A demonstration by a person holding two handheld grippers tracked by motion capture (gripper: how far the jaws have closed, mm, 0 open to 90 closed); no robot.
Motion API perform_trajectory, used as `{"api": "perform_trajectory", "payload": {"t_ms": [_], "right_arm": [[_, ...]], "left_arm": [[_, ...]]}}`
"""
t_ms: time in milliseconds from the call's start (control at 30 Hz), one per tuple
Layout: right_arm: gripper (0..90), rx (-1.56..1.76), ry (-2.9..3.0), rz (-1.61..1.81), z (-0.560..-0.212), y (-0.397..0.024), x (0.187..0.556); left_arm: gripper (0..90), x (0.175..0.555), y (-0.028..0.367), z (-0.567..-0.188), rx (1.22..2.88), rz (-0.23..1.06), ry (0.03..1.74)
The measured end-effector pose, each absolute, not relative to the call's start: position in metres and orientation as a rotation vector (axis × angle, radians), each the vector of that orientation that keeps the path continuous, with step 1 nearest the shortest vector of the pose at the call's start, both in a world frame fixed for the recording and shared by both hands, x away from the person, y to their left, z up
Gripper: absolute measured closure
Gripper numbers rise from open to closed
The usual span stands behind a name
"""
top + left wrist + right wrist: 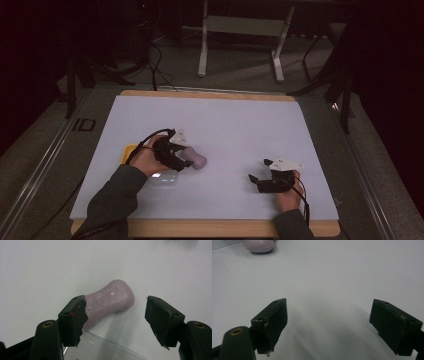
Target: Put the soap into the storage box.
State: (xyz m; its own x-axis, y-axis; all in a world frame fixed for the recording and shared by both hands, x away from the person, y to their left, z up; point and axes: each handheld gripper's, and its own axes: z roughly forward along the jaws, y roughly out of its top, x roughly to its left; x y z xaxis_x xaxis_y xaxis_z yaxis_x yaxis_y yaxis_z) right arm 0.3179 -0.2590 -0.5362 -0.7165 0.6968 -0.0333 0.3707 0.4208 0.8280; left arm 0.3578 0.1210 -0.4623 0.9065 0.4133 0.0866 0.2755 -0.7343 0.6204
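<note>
A pale purple bar of soap (196, 159) (110, 301), stamped with a brand name, lies on the white table mat (225, 120) left of centre. My left gripper (181, 162) (116, 301) stands open around it. In the left gripper view one black pad covers the bar's near end, and the other pad is well apart from the bar. My right gripper (259, 169) (329, 302) rests low on the mat at the front right, open, with bare mat between its jaws. The soap (259, 245) shows at the top left of the right gripper view.
A clear plastic dish (164, 179) (100, 347) lies just in front of the soap, under my left hand. A yellow object (129, 151) peeks out behind the left wrist. Wooden table edges frame the mat; a metal stand (240, 30) is on the floor beyond.
</note>
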Motion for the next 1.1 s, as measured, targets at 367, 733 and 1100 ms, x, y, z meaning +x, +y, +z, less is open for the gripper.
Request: {"api": "perform_trajectory", "payload": {"t_ms": [367, 733, 1100], "right_arm": [[14.4, 0.911, 2.309, 1.205, -0.536, -0.259, 0.318], [14.4, 0.910, 2.310, 1.205, -0.536, -0.259, 0.318], [14.4, 0.911, 2.311, 1.205, -0.536, -0.259, 0.318]], "left_arm": [[28.3, 0.366, 0.112, -0.465, 2.458, 0.263, 0.453], [21.5, 0.380, 0.103, -0.475, 2.535, 0.248, 0.465], [12.3, 0.389, 0.101, -0.486, 2.560, 0.234, 0.488]]}}
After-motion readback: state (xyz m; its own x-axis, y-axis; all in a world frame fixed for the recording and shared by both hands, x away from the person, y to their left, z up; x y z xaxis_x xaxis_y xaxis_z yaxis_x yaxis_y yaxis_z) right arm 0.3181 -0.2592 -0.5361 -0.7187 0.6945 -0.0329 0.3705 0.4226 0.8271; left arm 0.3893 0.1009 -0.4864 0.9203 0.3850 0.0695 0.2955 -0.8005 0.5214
